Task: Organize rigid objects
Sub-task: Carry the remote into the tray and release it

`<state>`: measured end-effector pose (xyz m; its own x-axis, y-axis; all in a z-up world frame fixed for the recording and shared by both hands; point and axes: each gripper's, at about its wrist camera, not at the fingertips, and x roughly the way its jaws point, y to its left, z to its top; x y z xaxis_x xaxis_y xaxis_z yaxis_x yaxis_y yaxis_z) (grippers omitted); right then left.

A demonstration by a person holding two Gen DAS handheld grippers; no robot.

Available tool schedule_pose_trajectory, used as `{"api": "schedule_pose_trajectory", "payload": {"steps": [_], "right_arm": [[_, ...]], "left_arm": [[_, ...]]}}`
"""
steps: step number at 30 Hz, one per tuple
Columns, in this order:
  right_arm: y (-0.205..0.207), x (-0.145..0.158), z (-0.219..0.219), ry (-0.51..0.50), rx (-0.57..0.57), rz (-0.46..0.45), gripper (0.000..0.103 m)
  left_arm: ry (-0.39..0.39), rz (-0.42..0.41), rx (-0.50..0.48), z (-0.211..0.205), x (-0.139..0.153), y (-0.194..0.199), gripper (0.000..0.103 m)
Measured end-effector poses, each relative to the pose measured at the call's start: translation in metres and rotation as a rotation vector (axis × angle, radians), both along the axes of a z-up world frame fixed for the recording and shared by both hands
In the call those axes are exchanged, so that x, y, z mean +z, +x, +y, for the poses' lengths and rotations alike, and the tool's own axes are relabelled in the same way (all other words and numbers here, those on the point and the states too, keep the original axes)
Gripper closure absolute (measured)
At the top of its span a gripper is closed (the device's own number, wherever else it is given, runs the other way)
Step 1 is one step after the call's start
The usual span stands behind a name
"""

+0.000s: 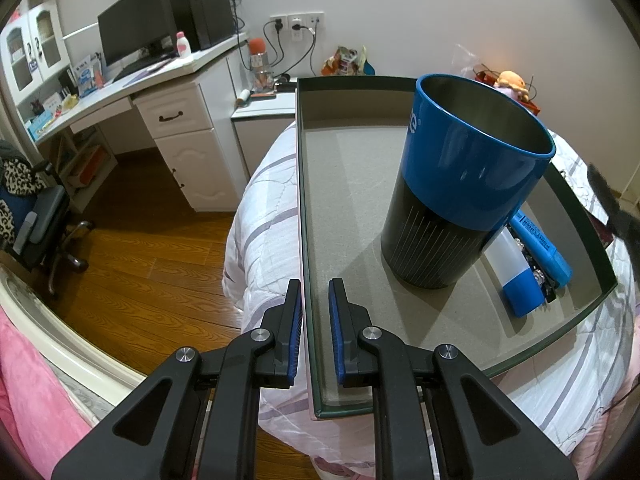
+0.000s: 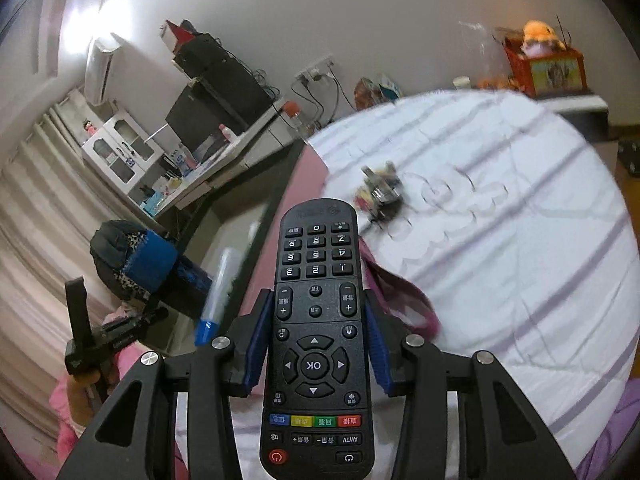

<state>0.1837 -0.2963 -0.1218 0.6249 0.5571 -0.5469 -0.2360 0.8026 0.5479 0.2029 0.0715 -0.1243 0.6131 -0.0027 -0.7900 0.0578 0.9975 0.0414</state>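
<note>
Remote [image 2: 316, 344], slim black plastic, clamped in right gripper [image 2: 316, 316]; left gripper [image 1: 314, 300] pinches tray [image 1: 320, 360] thin wall.

In the tray [image 1: 460, 360] on the bed [image 1: 264, 224], the cup [image 1: 464, 196] stands; bottle [image 1: 516, 276] and marker [image 1: 540, 246] lie right of it.
</note>
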Motion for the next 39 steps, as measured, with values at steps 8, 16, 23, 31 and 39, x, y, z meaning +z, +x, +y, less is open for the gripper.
{"api": "schedule_pose_trajectory", "payload": {"steps": [8, 16, 23, 31, 39], "right_arm": [[0.019, 0.038, 0.049, -0.111, 0.048, -0.076, 0.059], [0.05, 0.056, 0.109, -0.228, 0.163, -0.087, 0.059], [0.076, 0.048, 0.152, -0.347, 0.248, -0.033, 0.059], [0.094, 0.02, 0.194, -0.632, 0.261, 0.035, 0.059], [0.088, 0.02, 0.207, -0.8, 0.255, 0.015, 0.06]], "left_arm": [[-0.006, -0.001, -0.001, -0.002, 0.0, -0.001, 0.091], [-0.021, -0.004, -0.009, 0.0, -0.002, -0.001, 0.09], [-0.028, -0.005, -0.012, 0.001, -0.002, -0.002, 0.09], [-0.037, -0.006, -0.016, 0.001, -0.002, -0.001, 0.089], [-0.042, -0.008, -0.016, 0.002, -0.002, -0.002, 0.089]]}}
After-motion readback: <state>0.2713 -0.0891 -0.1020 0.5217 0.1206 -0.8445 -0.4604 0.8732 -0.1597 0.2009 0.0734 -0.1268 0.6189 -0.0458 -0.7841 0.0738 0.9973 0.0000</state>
